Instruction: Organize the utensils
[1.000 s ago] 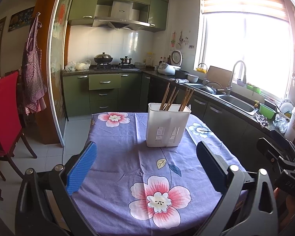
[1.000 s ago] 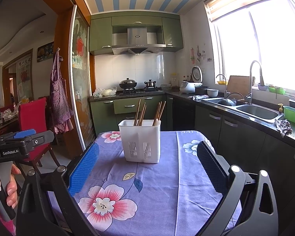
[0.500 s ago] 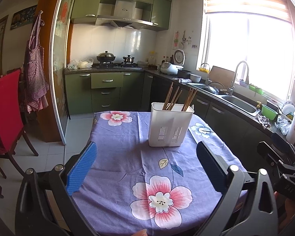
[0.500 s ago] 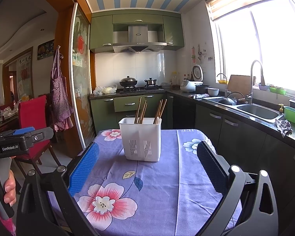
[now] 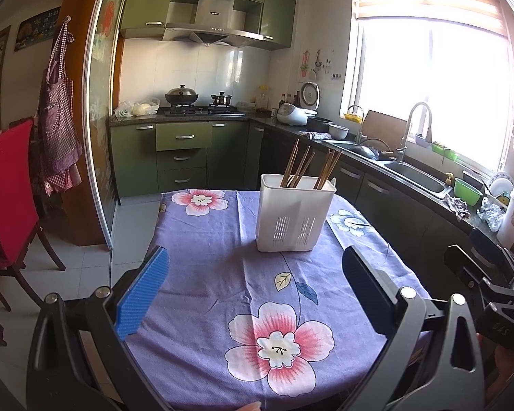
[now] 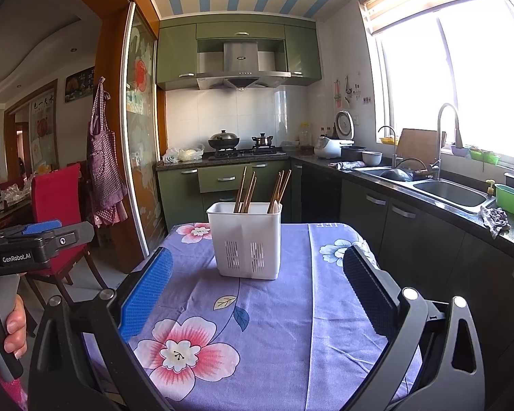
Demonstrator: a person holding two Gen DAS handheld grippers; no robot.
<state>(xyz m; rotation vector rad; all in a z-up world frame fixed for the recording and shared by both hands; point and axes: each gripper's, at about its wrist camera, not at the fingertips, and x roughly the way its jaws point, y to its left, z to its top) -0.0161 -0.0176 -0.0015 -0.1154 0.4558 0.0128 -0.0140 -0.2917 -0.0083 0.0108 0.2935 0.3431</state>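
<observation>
Plainly, both sets of tongs hang spread wide over the near edge of the surface (image 5: 202, 239), a table under a purple cloth printed with pink and white flowers, and neither has hold of anything. The left tongs (image 5: 255, 287) show a blue-padded finger on the left and a dark-padded finger on the right, with bare cloth between them and no contact with the cloth visible. The right tongs (image 6: 257, 287) stand the same way, equally wide, nothing between the pads. A white plastic utensil holder (image 5: 293, 217) with slotted vents near its base stands upright toward the far middle of the surface, well apart from both tongs. Wooden chopsticks (image 5: 310, 167) lean in it in two bunches, their tips rising above the rim; in the right wrist view the same chopsticks (image 6: 262, 190) sit in what look like two compartments. At the left edge of the right wrist view a hand (image 6: 12, 328) grips the handle of the left tool. A red chair (image 6: 56, 198) stands left of the surface, and a sink (image 5: 416, 178) lies along the counter on the right.
</observation>
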